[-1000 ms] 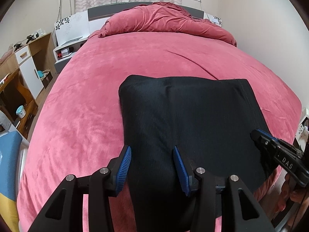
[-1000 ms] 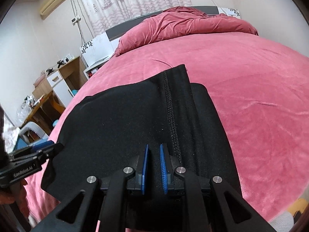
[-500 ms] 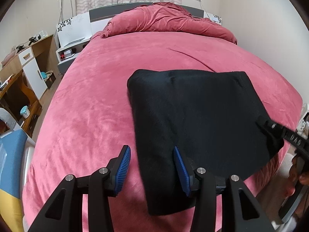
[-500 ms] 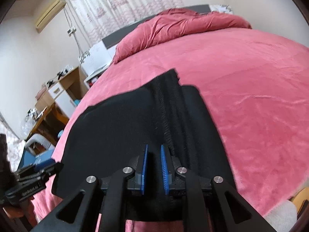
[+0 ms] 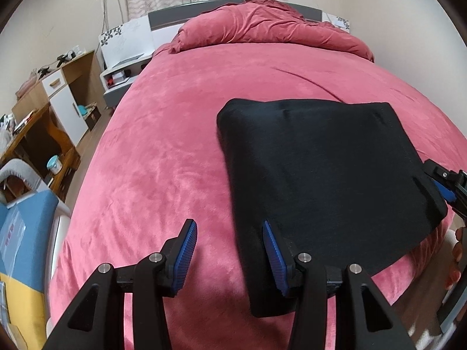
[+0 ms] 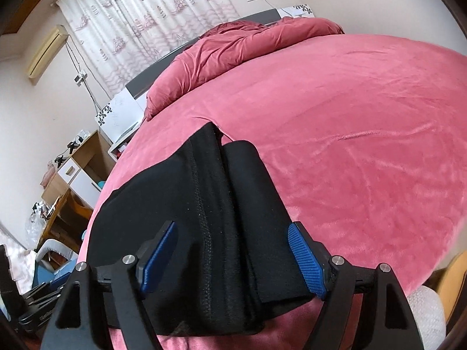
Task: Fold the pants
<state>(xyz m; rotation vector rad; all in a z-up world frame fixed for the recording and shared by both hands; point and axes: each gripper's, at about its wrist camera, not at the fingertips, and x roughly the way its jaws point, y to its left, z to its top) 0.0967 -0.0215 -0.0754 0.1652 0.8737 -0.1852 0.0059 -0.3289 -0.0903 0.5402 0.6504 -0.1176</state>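
Pants lie folded into a black, roughly rectangular stack on the pink bed, near its front edge. In the left view, the left tool has its blue pads spread apart and holds nothing; its right finger lies over the near left corner of the pants, while the other is over bare bedspread. In the right view, the right tool is likewise wide apart, its fingers straddling the near end of the pants, where a stitched seam runs lengthwise. A bunched pink duvet sits at the headboard.
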